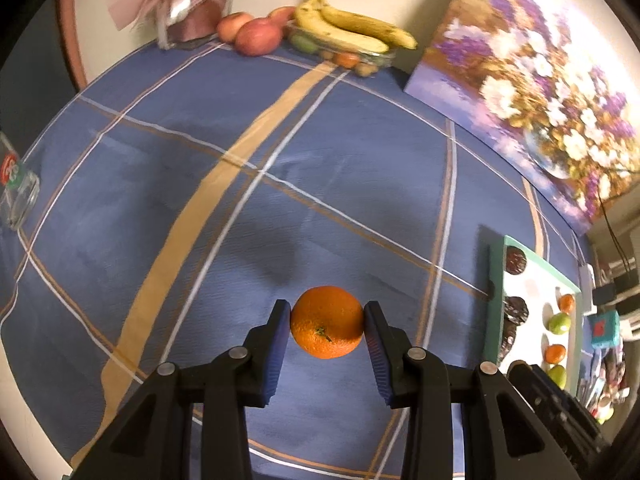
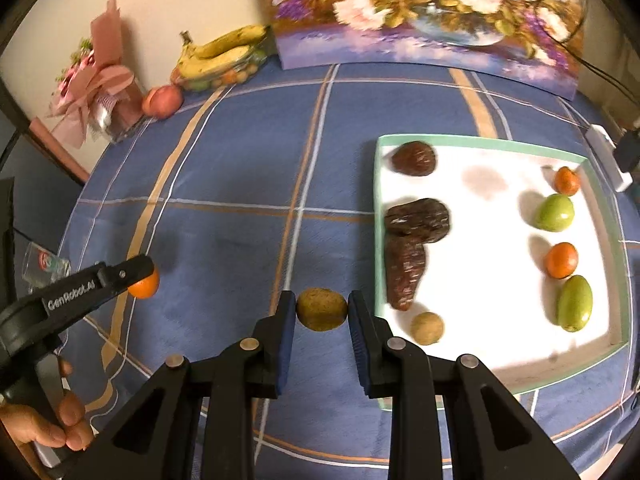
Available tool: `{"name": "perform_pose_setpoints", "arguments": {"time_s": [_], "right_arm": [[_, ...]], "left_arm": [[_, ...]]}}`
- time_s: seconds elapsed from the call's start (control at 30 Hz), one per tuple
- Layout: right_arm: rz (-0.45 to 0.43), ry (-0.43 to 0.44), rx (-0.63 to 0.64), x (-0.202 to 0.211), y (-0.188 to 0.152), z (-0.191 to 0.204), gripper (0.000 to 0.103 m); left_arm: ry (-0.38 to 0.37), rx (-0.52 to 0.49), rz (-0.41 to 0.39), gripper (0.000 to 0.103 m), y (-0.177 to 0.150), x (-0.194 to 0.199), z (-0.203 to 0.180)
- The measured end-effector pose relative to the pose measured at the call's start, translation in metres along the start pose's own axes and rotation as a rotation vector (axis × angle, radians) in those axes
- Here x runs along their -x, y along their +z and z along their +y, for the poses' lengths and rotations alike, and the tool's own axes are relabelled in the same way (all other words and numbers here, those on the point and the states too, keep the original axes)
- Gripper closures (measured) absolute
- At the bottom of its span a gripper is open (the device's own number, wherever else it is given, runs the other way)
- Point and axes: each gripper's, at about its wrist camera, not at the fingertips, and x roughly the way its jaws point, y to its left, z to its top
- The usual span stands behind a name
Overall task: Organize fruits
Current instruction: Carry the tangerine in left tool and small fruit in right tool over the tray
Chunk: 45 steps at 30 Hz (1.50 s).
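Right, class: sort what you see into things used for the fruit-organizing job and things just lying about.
Job:
left gripper holding orange
right gripper holding brown fruit
tray
bananas
apples

Lying about:
flower painting
pink gift bouquet
glass jar

The glass jar point(image 1: 18, 188) at nine o'clock is cut off by the picture's edge. The tray point(image 1: 496, 300) at four o'clock is partly hidden behind a black gripper. Small fruits under the bananas point(image 1: 352, 30) at twelve o'clock are too blurry to name.
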Motion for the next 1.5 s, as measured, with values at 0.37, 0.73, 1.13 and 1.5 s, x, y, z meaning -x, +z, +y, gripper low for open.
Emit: {"name": "perform_pose_setpoints", "arguments": {"time_s": [0.37,0.73,1.13,1.5], "right_arm": [[-0.006,-0.047,-0.189,0.012,0.004,-0.070,0.075],[0.014,-0.100,-0.285,0.019,0.000,-0.123,0.075],[0.030,-0.119,-0.350,0.027,-0.013,-0.154,0.075],[0.067,-0.142,-0.358,0.019,-0.019,-0.159,0.075]], "left_arm": [[-0.043,-0.095,0.022,0.063,-0.010,-0.002,-0.043],[-0.111,-0.293,0.059,0.063,-0.037,-0.005,-0.112],[-0.207,-0.478,0.097,0.063,-0.067,-0.006,-0.160],[-0.209,-0.575,0.143,0.063,-0.086,-0.020,-0.181]]}}
